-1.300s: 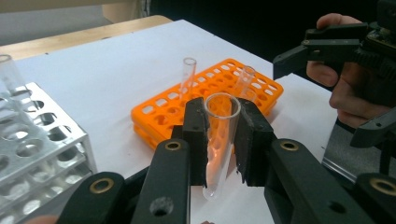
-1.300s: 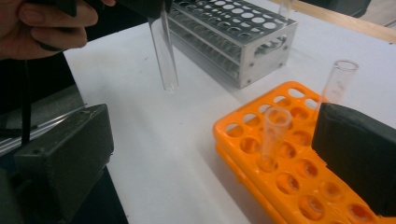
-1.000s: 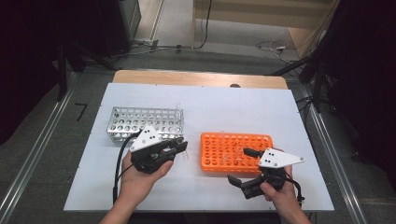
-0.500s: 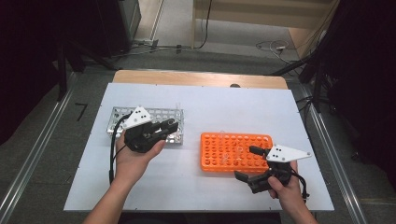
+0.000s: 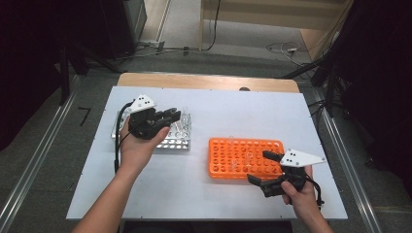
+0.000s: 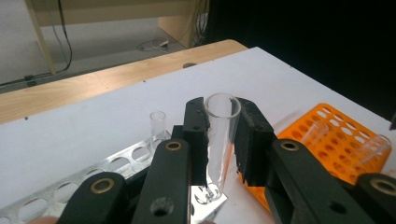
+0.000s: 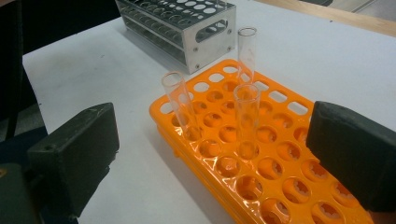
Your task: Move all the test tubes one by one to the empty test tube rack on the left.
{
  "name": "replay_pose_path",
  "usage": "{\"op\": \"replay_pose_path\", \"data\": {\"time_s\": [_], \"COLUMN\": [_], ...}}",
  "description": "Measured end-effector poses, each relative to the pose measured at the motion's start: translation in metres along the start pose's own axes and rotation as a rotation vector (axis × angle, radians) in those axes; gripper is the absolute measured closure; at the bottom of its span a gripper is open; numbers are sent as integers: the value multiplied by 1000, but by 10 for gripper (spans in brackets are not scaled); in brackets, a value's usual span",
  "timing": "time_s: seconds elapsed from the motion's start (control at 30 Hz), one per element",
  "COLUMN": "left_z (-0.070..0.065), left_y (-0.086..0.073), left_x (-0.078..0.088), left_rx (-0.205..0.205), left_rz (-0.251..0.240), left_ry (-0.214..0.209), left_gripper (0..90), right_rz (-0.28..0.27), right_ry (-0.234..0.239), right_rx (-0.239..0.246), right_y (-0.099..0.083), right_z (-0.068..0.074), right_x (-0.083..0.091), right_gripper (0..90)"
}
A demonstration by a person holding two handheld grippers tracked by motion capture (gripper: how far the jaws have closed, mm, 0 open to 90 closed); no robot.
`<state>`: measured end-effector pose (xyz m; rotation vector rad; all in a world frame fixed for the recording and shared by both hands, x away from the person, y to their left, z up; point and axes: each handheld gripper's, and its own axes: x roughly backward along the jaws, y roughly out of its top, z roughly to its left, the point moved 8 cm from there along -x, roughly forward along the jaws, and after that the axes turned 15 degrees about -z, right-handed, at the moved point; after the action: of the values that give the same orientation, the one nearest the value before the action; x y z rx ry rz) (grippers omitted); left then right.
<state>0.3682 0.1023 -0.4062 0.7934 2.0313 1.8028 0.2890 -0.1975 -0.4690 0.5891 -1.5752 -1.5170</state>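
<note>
Left gripper view: a clear glass test tube (image 6: 219, 140) is seen clamped between the two black fingers (image 6: 198, 135) of the left gripper (image 6: 219, 116), its open mouth up and its rounded bottom hanging just over the corner of the metal rack (image 6: 116, 165). The step in hand is judged to be the setting of this tube into a hole of that rack. It is done best if the tube is kept upright, its bottom is centred over one free hole before any descent, and the grip is loosened only once the tube is guided by the hole; a tilted entry could knock the glass against the metal edge.

In the high view the left gripper (image 5: 163, 116) is held over the metal rack (image 5: 177, 141), which stands toward the left edge of the table (image 5: 233, 104). The orange rack (image 5: 245, 158) lies nearer the right edge, with the right gripper (image 5: 266, 169) at its near right corner. In the right gripper view its fingers (image 7: 74, 154) are spread wide with nothing held, and three tubes (image 7: 246, 116) are seen standing in the orange rack (image 7: 280, 186).

The held tube is thin-walled, transparent and empty.
</note>
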Motion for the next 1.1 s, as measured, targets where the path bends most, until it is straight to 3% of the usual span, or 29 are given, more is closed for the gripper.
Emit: {"op": "replay_pose_path", "data": {"time_s": [0.53, 1.1], "left_z": [31, 48], "left_y": [-1, -13], "left_x": [-26, -53], "left_rx": [-16, -54], "left_rz": [11, 45], "left_ry": [78, 149], "left_gripper": [757, 757], "right_rz": [-2, -12], "right_ry": [-14, -26], "right_rx": [-13, -28], "right_y": [-2, -2], "right_z": [-6, -12], "right_x": [2, 5], "right_gripper": [11, 12]}}
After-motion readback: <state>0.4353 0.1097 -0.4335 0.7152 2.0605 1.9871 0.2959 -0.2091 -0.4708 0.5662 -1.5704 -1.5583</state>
